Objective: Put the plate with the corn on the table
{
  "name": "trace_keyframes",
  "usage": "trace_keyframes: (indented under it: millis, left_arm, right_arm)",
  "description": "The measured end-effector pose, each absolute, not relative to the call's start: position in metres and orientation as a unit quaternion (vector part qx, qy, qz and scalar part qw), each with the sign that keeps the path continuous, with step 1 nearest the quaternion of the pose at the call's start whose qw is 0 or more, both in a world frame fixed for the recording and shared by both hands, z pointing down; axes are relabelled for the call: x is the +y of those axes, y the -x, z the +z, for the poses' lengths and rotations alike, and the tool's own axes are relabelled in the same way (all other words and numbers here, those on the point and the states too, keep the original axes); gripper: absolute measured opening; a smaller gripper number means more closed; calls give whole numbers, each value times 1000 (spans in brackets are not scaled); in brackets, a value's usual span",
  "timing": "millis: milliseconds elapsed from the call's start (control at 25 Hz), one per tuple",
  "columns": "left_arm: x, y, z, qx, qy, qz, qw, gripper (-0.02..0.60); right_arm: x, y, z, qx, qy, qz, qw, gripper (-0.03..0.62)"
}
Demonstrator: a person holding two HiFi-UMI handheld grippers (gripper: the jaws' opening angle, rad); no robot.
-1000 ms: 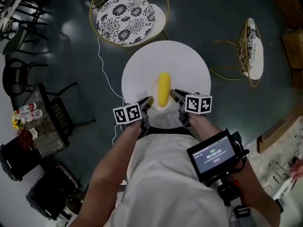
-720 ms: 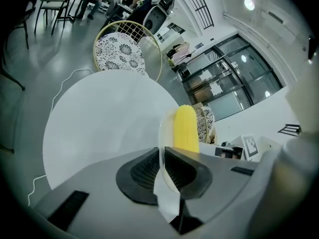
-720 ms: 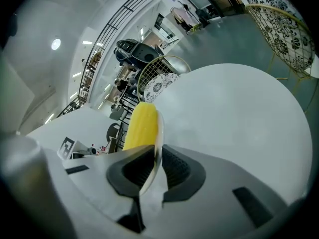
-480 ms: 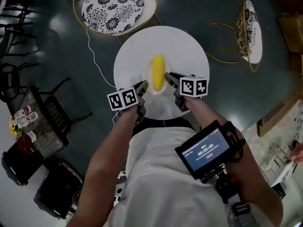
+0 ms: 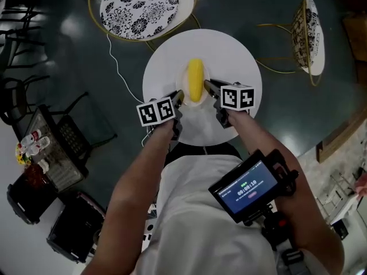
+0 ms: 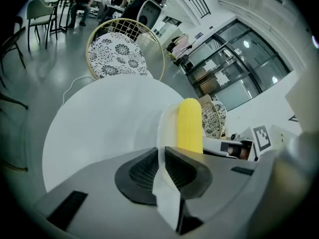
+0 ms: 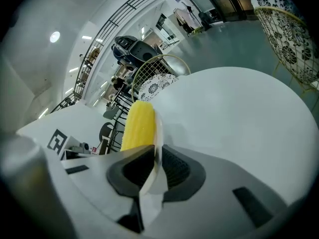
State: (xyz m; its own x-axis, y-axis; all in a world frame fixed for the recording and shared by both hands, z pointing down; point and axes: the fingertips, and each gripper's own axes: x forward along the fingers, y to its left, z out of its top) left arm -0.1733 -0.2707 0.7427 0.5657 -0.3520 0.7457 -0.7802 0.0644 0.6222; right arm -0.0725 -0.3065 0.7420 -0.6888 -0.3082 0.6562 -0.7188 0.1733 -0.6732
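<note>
Gripping the plate [image 5: 185, 82] by its opposite rims, both grippers are closed on it. The left gripper [image 6: 162, 166] has its jaws pressed together on the plate's left edge. The right gripper [image 7: 157, 166] has its jaws pressed together on the right edge. In each gripper view the thin white rim is pinched between the ribbed pads. A yellow corn cob [image 5: 195, 80] lies along the middle of the plate, pointing from the near edge of the counter toward the far edge. The plate sits level over the middle of the round white counter [image 5: 232, 56]; whether it rests on the surface or hangs just above it cannot be told. Beyond the counter's far edge stands a wire chair [image 5: 137, 7] with a black-and-white patterned seat. A second chair [image 5: 309, 36] stands well apart to the right.
</note>
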Motion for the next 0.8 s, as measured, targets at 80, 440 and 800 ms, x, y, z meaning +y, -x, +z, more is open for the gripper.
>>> trace_keyframes:
  millis: [80,440,800]
  left_arm:
    - [-274,174,741,-430,-661,187,586,37]
    - [-283,175,761,-433,-654,219,580,37]
    - [-286,174,767,-430,-651,232,580,37]
  right_arm:
    - [-310,72,741,-742,-351,539,191,43]
    - [-318,72,764,-733,-360,528,232,44]
    - [-323,74,767,-728,-372,524,240,44]
